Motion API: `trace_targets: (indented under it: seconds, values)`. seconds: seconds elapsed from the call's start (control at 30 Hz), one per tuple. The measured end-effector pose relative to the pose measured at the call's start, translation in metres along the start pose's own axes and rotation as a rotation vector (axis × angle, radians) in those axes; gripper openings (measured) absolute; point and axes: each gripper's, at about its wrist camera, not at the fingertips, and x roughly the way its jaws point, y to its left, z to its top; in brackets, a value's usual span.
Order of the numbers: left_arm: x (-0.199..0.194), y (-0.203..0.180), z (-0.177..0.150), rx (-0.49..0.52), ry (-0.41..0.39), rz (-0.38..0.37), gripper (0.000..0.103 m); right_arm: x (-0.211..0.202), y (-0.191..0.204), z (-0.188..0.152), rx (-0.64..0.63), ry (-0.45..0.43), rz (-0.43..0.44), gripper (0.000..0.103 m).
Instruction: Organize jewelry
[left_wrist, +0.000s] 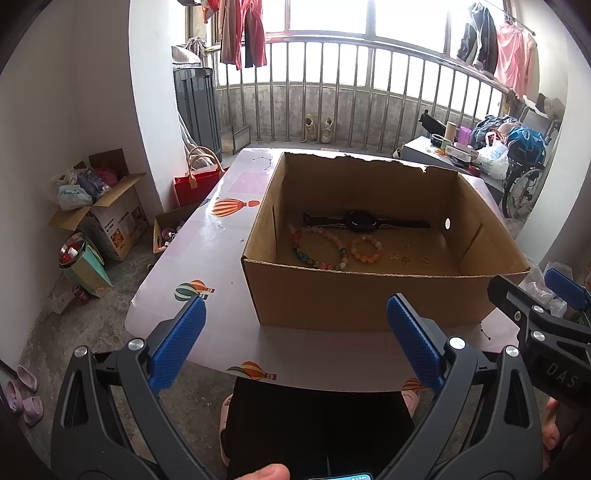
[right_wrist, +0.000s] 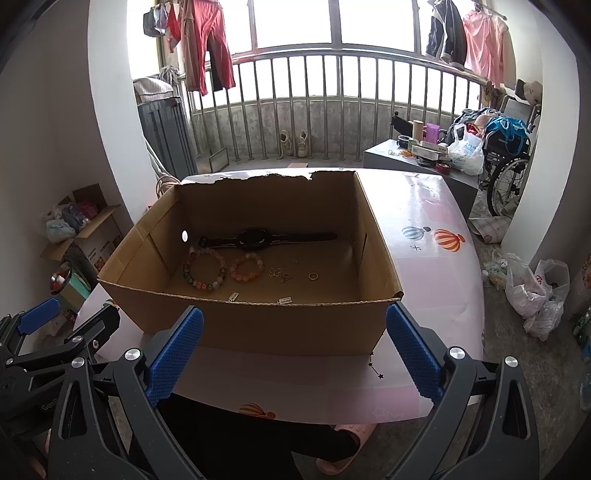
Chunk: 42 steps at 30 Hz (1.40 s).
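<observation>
An open cardboard box (left_wrist: 332, 295) (right_wrist: 258, 325) stands on the table. On its floor lie a black watch (left_wrist: 360, 220) (right_wrist: 255, 236), a large multicoloured bead bracelet (left_wrist: 320, 248) (right_wrist: 205, 271), a smaller orange bead bracelet (left_wrist: 367, 249) (right_wrist: 246, 268), a gold ring (right_wrist: 313, 276) and several tiny earrings (left_wrist: 404, 258) (right_wrist: 280, 275). My left gripper (left_wrist: 295, 332) hangs open in front of the box's near wall, holding nothing. My right gripper (right_wrist: 295, 339) is open too, at the same near wall, also with nothing between its fingers. Each gripper shows at the other view's edge.
The table (left_wrist: 221, 236) (right_wrist: 436, 280) has a pink cloth with balloon prints. A person's dark-clad legs and pink slippers are under its near edge. On the floor are cardboard boxes (left_wrist: 107, 218), a red bag (left_wrist: 195, 184) and plastic bags (right_wrist: 532, 288). A wheelchair (right_wrist: 506, 173) stands far right.
</observation>
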Motion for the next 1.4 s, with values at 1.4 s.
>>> trace_targets:
  seconds: [1.4]
  values:
    - [-0.0017,-0.0078,-0.0015,0.020,0.000,0.029,0.095,-0.0023,-0.0002,-0.0008,0.002,-0.005,0.000,0.097]
